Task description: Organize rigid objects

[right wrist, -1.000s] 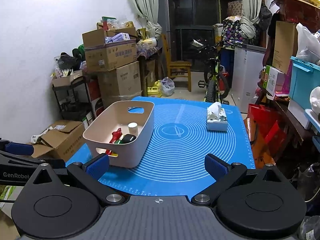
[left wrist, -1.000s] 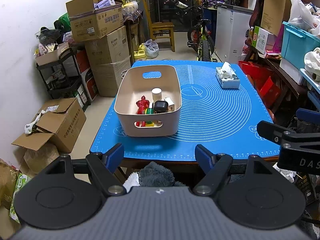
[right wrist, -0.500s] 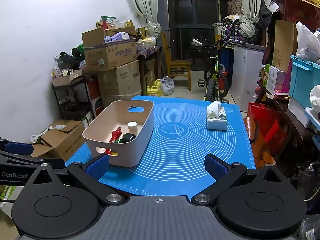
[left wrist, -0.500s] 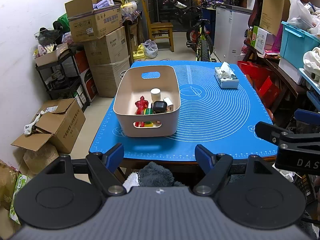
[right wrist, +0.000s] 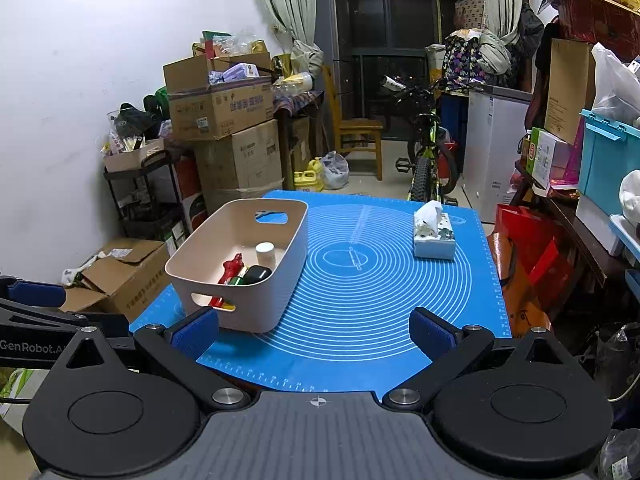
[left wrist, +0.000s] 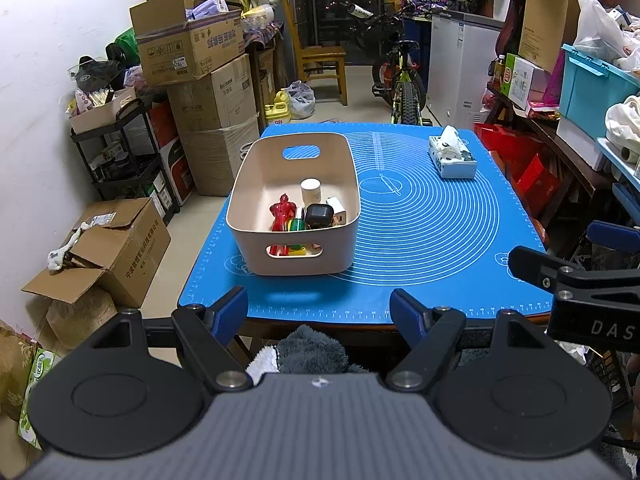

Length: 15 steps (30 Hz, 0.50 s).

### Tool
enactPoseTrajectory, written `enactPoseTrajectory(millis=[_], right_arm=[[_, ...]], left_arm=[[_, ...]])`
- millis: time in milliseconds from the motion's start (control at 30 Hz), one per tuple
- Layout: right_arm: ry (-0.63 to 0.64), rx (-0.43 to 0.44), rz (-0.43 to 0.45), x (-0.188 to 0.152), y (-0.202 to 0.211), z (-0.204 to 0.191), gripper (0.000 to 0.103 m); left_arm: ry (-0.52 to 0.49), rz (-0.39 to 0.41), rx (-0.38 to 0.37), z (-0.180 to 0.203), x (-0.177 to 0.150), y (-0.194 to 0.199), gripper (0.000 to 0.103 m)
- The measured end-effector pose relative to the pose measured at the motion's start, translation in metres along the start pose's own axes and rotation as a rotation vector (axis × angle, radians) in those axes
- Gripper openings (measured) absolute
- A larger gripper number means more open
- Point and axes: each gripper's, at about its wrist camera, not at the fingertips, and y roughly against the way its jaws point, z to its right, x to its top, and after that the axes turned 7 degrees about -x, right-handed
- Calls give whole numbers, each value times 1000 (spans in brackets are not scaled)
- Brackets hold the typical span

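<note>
A beige bin (left wrist: 294, 266) stands on the left of the blue mat (left wrist: 420, 240). In it lie a red figure (left wrist: 282, 212), a white cylinder (left wrist: 311, 192), a black case (left wrist: 319, 215), a small white box (left wrist: 337, 208) and green and yellow pieces (left wrist: 297, 225). The bin also shows in the right wrist view (right wrist: 248, 312). My left gripper (left wrist: 319, 312) is open and empty, held back off the table's near edge. My right gripper (right wrist: 314, 332) is open and empty over the near edge of the mat (right wrist: 380, 300).
A tissue box (left wrist: 452, 154) stands at the mat's far right; it also shows in the right wrist view (right wrist: 434, 236). Cardboard boxes (left wrist: 120, 248) and a shelf (left wrist: 120, 152) line the left wall. A bicycle (left wrist: 400, 80), a chair and crates stand behind and to the right.
Both views have shifted only slightly; the grippers stay open and empty and nothing on the table has moved.
</note>
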Motion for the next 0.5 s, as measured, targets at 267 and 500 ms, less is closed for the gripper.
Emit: enactPoseTrajectory(millis=[267, 500], right_arm=[[0, 0, 0, 0, 1, 1, 100], [0, 1, -1, 1, 0, 1, 100]], left_arm=[[0, 1, 1, 0, 0, 0, 79], [-1, 2, 0, 0, 0, 0, 79]])
